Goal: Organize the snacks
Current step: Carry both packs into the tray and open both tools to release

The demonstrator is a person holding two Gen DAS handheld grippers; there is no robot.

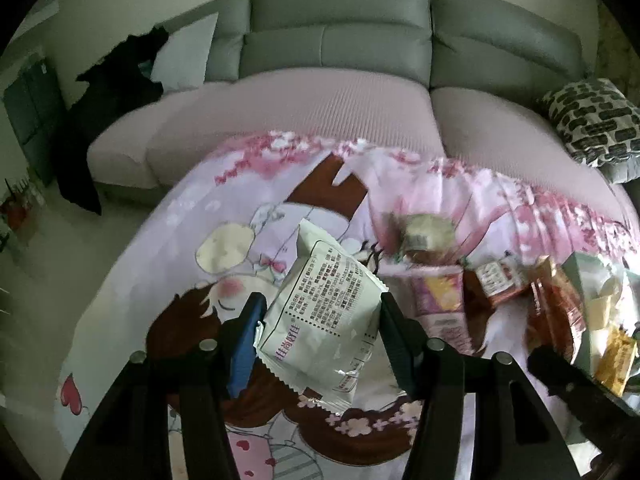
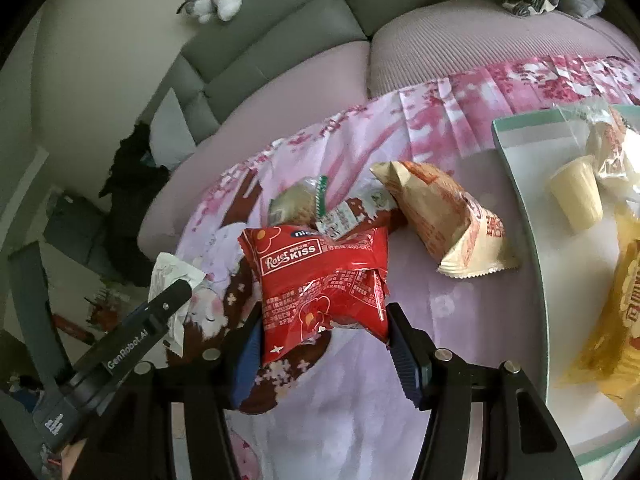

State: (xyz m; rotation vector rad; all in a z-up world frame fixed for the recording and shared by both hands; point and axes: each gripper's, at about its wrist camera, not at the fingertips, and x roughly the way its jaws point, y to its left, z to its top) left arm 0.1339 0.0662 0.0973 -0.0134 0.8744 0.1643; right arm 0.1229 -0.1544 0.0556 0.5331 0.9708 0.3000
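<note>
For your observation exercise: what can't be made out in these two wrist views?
- Left wrist view: motion-blurred snack packets, labels unreadable.
- Right wrist view: pale green-rimmed white tray cut off by the frame edge; crumpled red foil snack packet hides the green-edged packet behind.

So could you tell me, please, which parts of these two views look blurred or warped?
Left wrist view: the white packet is sharp, but the snacks to its right are smeared; the sofa bows with the lens. Right wrist view: the red packet is crisp, and the tray edge curves.
</note>
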